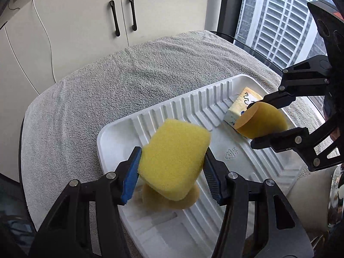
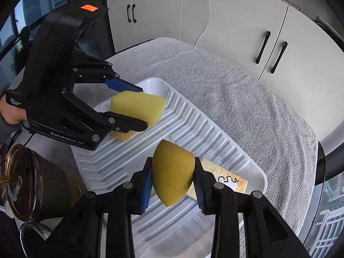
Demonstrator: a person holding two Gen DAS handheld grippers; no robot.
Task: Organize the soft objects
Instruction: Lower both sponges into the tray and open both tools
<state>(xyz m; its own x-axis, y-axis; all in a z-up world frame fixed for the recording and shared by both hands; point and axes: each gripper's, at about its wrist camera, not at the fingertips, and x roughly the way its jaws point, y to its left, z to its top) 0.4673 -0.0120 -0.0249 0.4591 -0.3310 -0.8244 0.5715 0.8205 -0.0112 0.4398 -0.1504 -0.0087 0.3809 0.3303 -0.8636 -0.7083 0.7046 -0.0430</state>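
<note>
**Both grippers clamped on sponges over the white tray**

Left gripper [image 1: 172, 163] is closed on a rectangular yellow sponge [image 1: 174, 159], blue pads [image 1: 131, 180] pressing into its two short sides. Sponge is held clear above the near-left part of the ribbed white tray [image 1: 120, 133]. Directly beneath it a round tan sponge [image 1: 189, 200] lies on the tray floor, mostly hidden. In the right wrist view this gripper [image 2: 142, 107] reaches in from the left, fingers roughly level, one above the other, tilted slightly down toward the tray; part of the person's hand [image 2: 8, 111] shows behind its body.

Right gripper [image 2: 172, 172] is closed on a round tan sponge squeezed into a folded half-moon [image 2: 172, 172], fingers pointing down and forward over the tray's far end. From the left wrist view it [image 1: 258, 124] enters from the right, one finger above and one below the sponge [image 1: 262, 120].

Under and just behind that sponge, a pale wrapped block with black handwriting [image 1: 243, 107] rests in the tray's corner.

Tray sits on a grey towel [image 1: 107, 81] covering the table. White cabinets [image 1: 86, 21] stand behind. A dark glass jar [image 2: 32, 182] stands beside the tray.
</note>
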